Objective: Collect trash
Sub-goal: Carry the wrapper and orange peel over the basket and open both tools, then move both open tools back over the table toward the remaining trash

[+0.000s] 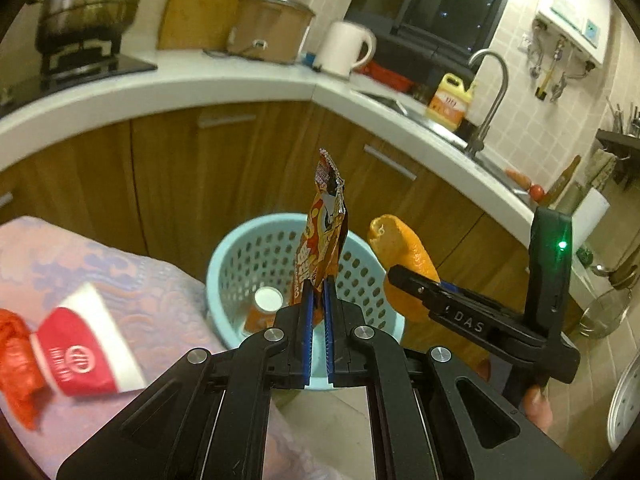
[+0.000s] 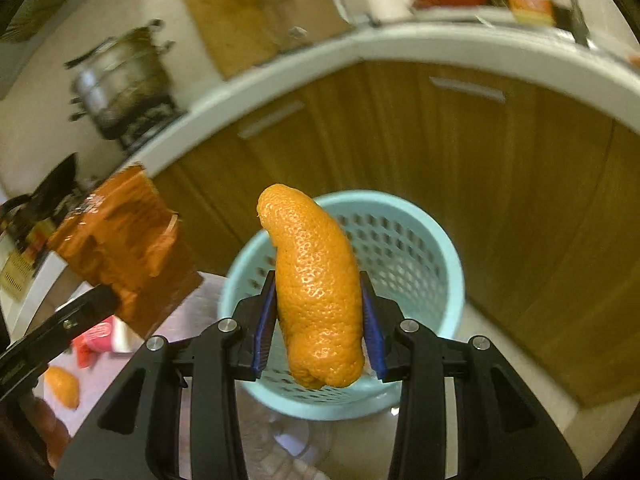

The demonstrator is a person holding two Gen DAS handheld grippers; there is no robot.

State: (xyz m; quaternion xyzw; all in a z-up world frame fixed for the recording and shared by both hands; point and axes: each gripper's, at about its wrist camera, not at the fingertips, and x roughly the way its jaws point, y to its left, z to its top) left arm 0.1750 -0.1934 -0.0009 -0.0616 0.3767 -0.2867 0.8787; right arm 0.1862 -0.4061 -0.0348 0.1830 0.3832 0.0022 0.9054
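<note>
My left gripper is shut on an orange snack wrapper that stands upright above the light blue perforated basket. A small bottle with a white cap lies inside the basket. My right gripper is shut on a long piece of orange peel held over the same basket. The right gripper and its peel also show in the left wrist view, right of the wrapper. The wrapper shows at the left of the right wrist view.
A red and white paper cup and a red mesh bag lie on a pink cloth at left. Another peel piece lies there too. Wooden cabinets and a white counter stand behind the basket.
</note>
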